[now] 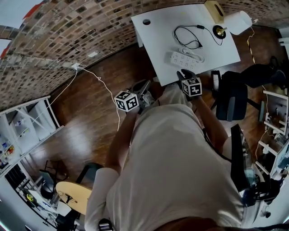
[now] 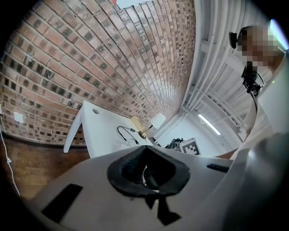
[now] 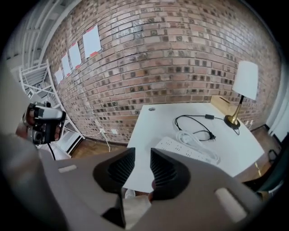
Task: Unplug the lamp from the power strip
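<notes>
So far, by the look of things, the job has not begun: both tools are held close to the person's body, short of the counter's near edge. The left gripper point(image 2: 144, 150) has its jaws clenched together on nothing. The right gripper point(image 3: 142, 155) has its jaws released, a narrow gap between them and nothing in it.

Just past them, the white counter point(image 1: 158, 27) begins. The power strip point(image 3: 174, 145) lies flat near its front edge, with its own white cable point(image 3: 198, 141) coiled and lying partly on top of it. Beyond that, the lamp's black cord point(image 3: 189, 118) loops across the counter. Its free end comes down just beside the white coil, and I cannot tell whether the plug sits in a socket or lies loose. If it is seated, the whole pull is left to do.

Farther back stands the lamp point(image 3: 245, 81), upright at the far right corner, with a wooden box point(image 1: 214, 10) just beside it and the brick wall point(image 3: 158, 54) behind.

Nothing on the counter blocks the reach, though the white coil crowds the sockets. A black chair point(image 1: 231, 99) stands off to the right.
</notes>
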A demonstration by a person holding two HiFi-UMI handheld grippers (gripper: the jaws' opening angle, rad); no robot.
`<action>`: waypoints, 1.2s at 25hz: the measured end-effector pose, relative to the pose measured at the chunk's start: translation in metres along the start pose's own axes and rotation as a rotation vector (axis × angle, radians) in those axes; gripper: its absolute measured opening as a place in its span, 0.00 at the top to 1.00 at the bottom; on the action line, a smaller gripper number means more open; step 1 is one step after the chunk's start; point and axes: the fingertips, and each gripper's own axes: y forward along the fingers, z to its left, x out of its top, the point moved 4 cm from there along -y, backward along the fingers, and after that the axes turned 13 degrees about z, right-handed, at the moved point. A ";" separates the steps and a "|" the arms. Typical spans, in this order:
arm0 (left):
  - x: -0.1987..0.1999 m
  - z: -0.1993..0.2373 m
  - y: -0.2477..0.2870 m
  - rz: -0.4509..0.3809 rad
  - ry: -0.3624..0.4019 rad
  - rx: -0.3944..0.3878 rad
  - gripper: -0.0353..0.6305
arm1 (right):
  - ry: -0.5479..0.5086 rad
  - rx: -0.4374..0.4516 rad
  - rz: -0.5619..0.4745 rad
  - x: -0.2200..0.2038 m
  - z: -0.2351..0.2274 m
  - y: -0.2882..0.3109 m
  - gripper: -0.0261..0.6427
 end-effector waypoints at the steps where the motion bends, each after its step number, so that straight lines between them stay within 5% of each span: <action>1: -0.005 0.000 -0.004 -0.004 -0.002 0.000 0.94 | 0.011 0.000 -0.001 -0.003 -0.001 0.000 0.80; 14: -0.051 -0.067 -0.001 -0.011 0.003 0.019 0.94 | 0.125 0.069 -0.172 -0.042 -0.024 -0.094 0.81; 19: -0.059 -0.127 0.034 -0.019 0.024 -0.044 0.94 | 0.143 0.062 -0.131 -0.108 -0.040 -0.110 0.81; 26: -0.131 -0.203 0.081 0.071 0.069 -0.061 0.94 | 0.054 0.149 -0.131 -0.174 -0.038 -0.146 0.81; 30: -0.170 -0.215 0.079 0.053 0.012 -0.028 0.94 | 0.008 0.171 -0.133 -0.206 -0.043 -0.161 0.81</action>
